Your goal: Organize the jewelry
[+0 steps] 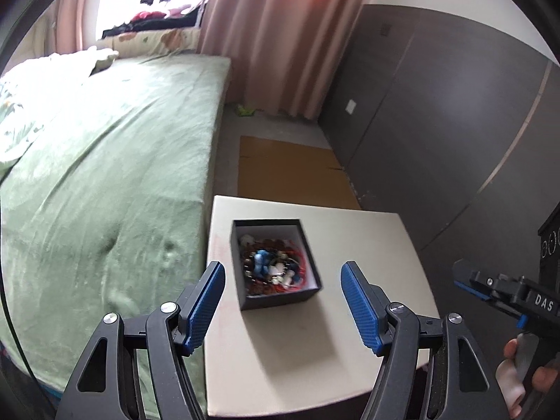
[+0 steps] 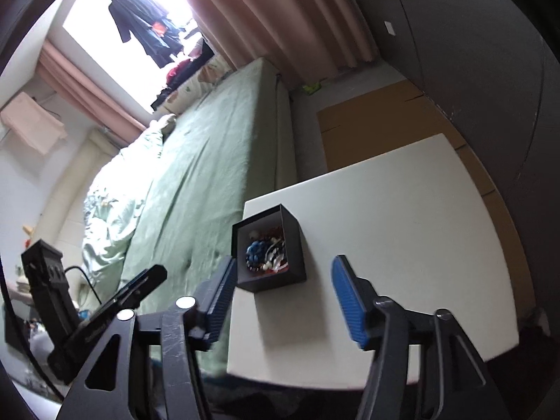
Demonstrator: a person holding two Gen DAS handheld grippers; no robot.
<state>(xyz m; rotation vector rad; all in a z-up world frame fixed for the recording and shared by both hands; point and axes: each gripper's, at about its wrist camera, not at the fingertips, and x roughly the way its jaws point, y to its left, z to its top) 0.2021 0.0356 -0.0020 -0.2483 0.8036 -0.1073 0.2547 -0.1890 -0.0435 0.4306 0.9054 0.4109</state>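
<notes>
A small black box [image 1: 308,295] stands on a white table [image 1: 378,241], filled with jewelry [image 1: 273,262]: blue, red and white beads in a tangle. My left gripper [image 1: 283,280] hangs above and in front of the box, open, with nothing between its blue pads [image 1: 206,301]. In the right wrist view the same box [image 2: 294,241] sits near the table's left edge [image 2: 241,280], and my right gripper [image 2: 283,280] is open just before it, holding nothing. The right gripper [image 1: 490,285] also shows at the right edge of the left wrist view, held by a hand [image 1: 518,367].
A bed with a green cover [image 1: 115,182] runs along the table's left side. Brown cardboard [image 1: 290,171] lies on the floor beyond the table. A dark grey wardrobe [image 1: 437,105] stands on the right, pink curtains [image 1: 273,35] behind.
</notes>
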